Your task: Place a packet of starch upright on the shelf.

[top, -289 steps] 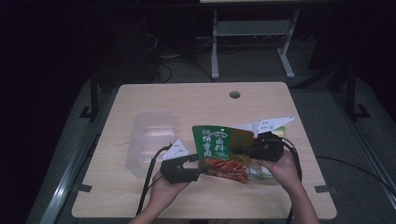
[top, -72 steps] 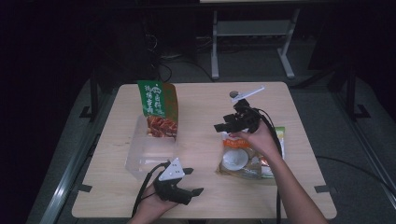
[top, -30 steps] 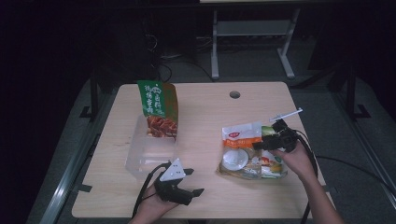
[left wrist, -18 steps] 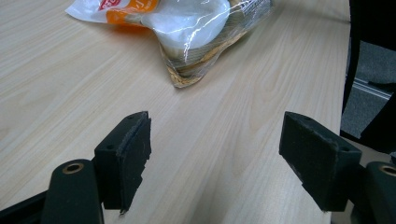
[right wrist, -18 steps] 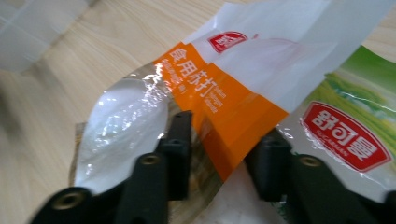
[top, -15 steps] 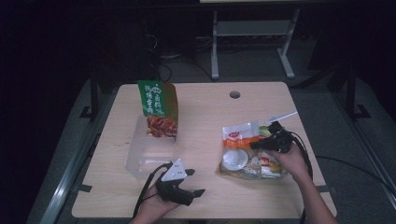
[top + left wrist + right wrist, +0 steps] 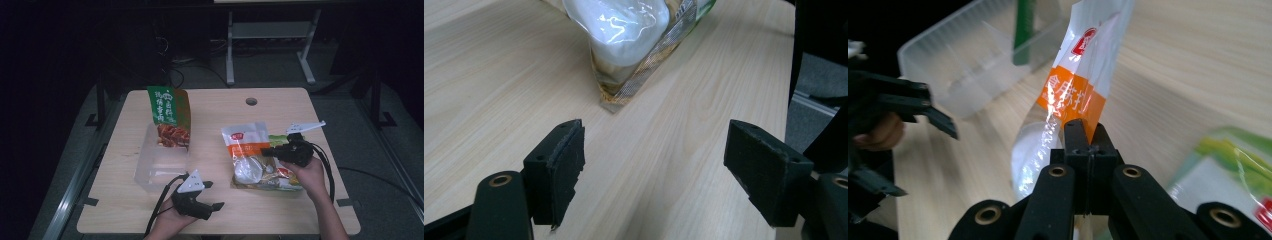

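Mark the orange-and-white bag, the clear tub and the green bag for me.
orange-and-white bag (image 7: 1075,97): right gripper view, on its orange band above the fingers.
clear tub (image 7: 162,165): high view, on its bare floor near the front.
green bag (image 7: 165,105): high view, on its green upper panel.

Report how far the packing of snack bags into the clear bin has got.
Done: the green bag stands in the clear bin. In hand: the right gripper has just closed on the orange-and-white bag, lifting its edge. Left: that bag and the green-edged packet beneath it are outside the bin. The left gripper is open, idle.
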A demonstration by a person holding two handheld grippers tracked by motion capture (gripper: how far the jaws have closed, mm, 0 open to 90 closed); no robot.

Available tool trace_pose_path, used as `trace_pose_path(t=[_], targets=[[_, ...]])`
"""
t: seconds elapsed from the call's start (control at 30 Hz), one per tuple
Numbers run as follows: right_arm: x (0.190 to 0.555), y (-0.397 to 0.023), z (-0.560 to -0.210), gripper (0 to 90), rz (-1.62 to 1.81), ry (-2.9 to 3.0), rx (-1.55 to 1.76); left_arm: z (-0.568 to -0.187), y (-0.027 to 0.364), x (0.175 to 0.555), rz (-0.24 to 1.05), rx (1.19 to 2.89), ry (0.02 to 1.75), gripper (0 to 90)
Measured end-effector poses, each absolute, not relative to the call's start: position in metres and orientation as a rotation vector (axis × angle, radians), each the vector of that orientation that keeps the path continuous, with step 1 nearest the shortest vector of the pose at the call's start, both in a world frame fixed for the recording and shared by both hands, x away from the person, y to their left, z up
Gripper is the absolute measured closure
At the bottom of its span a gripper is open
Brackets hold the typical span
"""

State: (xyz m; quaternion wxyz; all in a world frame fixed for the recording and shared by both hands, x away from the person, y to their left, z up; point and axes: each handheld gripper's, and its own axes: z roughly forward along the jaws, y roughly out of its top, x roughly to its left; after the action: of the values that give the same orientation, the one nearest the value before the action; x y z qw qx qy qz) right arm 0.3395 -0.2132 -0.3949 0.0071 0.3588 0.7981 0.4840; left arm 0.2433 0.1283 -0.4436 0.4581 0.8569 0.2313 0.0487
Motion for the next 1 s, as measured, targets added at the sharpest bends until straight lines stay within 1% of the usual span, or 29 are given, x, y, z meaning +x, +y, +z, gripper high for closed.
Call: trace_pose_path(t=[0.23,0.5,0.73,0.9,0.93,0.97,1.0], targets=[[0.318,-0.201,-0.38,90.0,1.557,2.492,0.969,-0.444,0.119,0.256,0.092,2.077,0.603,23.8],[0.3,-0.182,-0.368,90.0,1.596,2.491,0.834,-0.445,0.12,0.257,0.095,2.066,0.611,24.0],[0.295,-0.167,-0.366,90.0,1.623,2.512,0.737,-0.453,0.118,0.261,0.073,2.08,0.626,24.1],[0.292,-0.164,-0.365,90.0,1.669,2.535,0.642,-0.456,0.12,0.263,0.067,2.067,0.644,24.2],[0.292,-0.164,-0.365,90.0,1.669,2.535,0.642,-0.456,0.12,0.263,0.067,2.067,0.644,24.8],[0.291,-0.162,-0.365,90.0,1.676,2.557,0.606,-0.456,0.12,0.264,0.04,2.058,0.648,26.0],[0.291,-0.162,-0.365,90.0,1.676,2.557,0.606,-0.456,0.12,0.264,0.04,2.058,0.648,28.4]])
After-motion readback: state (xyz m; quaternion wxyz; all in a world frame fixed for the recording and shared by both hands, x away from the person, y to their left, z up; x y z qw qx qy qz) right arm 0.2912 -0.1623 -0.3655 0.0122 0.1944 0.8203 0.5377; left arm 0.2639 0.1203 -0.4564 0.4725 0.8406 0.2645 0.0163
